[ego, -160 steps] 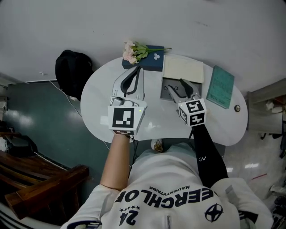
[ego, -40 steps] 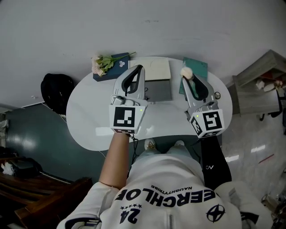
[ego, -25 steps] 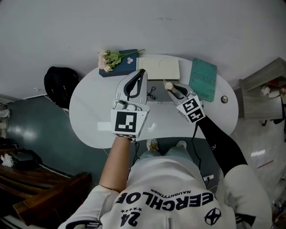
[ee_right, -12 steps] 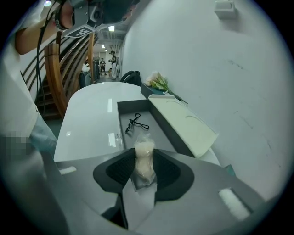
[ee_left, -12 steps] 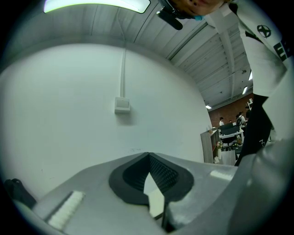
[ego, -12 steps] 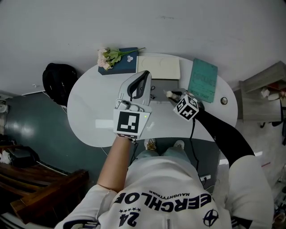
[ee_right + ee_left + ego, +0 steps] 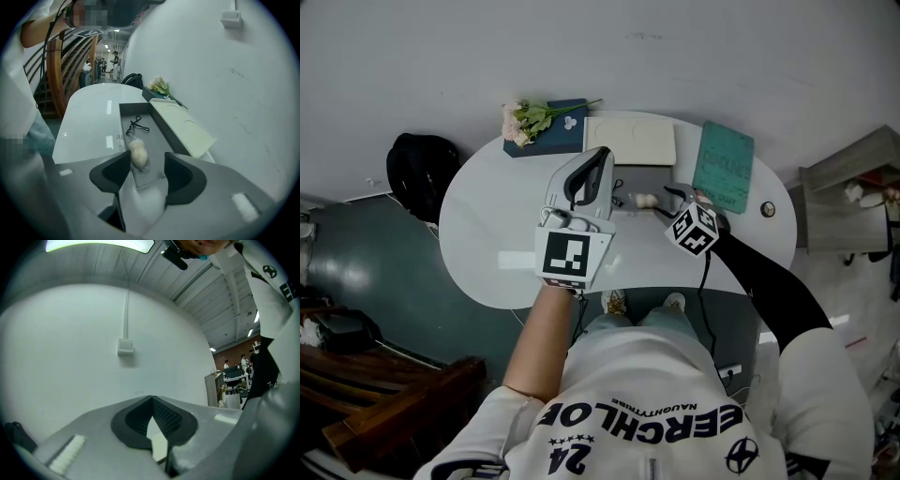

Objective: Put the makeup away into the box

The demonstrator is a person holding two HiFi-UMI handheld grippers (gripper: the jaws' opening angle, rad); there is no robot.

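The puff has dropped from the right gripper into the box since half a second ago; the head view shows that arm angled down over it. In its own view the left gripper points level, jaws pressed together, empty. Right gripper view: jaws just opened and spread, puff lying free near the curler. The task looks nearly done.

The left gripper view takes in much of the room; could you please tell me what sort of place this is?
Probably an open-plan office or lab hall: a ribbed ceiling with a strip light, desks with people far off, and a white table against a bare wall.
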